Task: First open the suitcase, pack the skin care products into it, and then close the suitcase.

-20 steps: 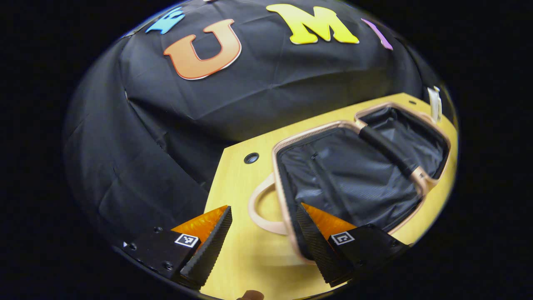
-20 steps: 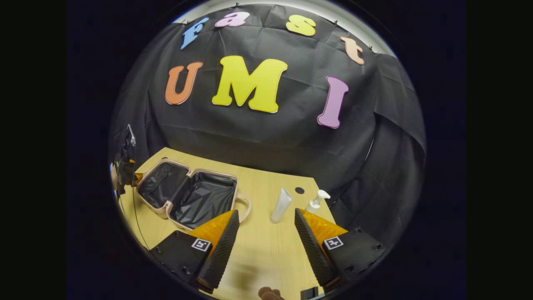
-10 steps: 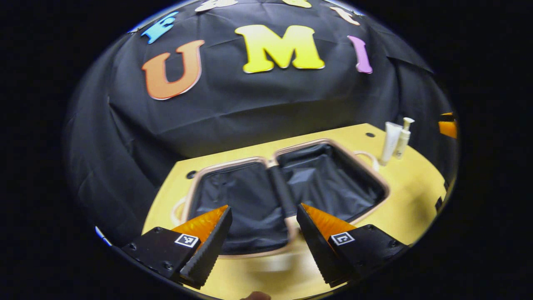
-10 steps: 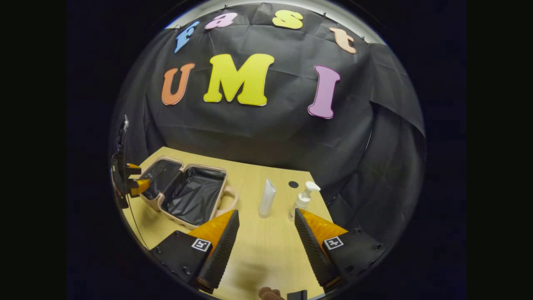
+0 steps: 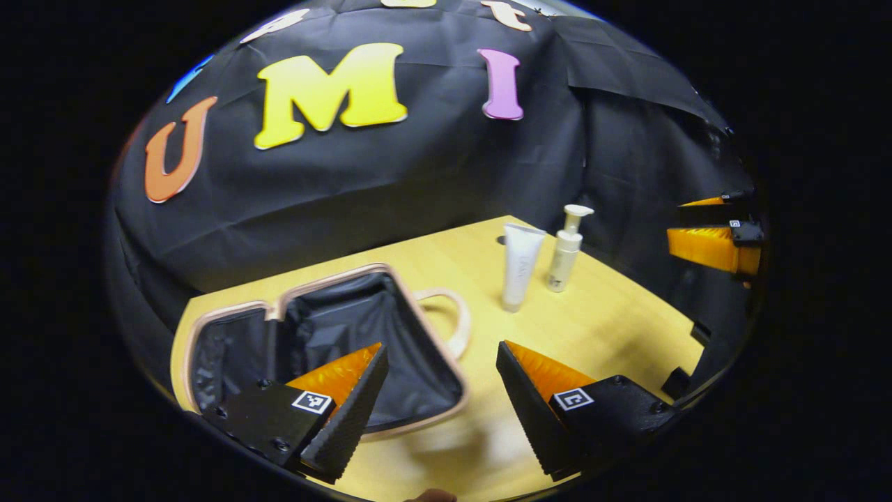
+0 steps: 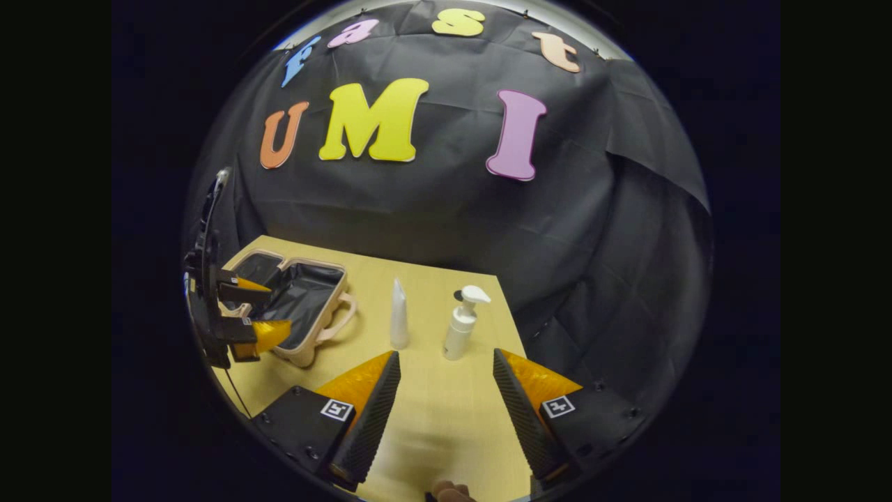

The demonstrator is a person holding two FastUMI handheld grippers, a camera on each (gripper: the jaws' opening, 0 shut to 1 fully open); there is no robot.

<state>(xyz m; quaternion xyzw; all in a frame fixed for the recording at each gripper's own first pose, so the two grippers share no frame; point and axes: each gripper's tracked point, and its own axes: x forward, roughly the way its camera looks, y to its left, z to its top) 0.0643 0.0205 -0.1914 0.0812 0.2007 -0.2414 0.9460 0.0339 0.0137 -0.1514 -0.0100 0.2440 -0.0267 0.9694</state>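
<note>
The pink suitcase (image 5: 425, 335) (image 6: 327, 317) lies wide open on the wooden table (image 5: 599, 328), its black lining showing and its handle toward the bottles. A white tube (image 5: 519, 266) (image 6: 398, 315) stands upright beside a white pump bottle (image 5: 566, 249) (image 6: 462, 322), both to the right of the case. My left gripper (image 5: 440, 373) (image 6: 261, 310) hovers open over the case's near right corner, nothing between its fingers. My right gripper (image 6: 444, 376) (image 5: 711, 226) is open above the table's front, short of the two bottles.
A small dark hole (image 5: 502, 240) sits in the table behind the tube. The table's right edge (image 6: 512, 328) runs close past the pump bottle. Black cloth walls stand behind and to the right.
The left gripper has swung rightward, from over the case's hinge toward the tube and bottle. The right gripper has turned slightly right, bringing the bottles nearer its centre.
</note>
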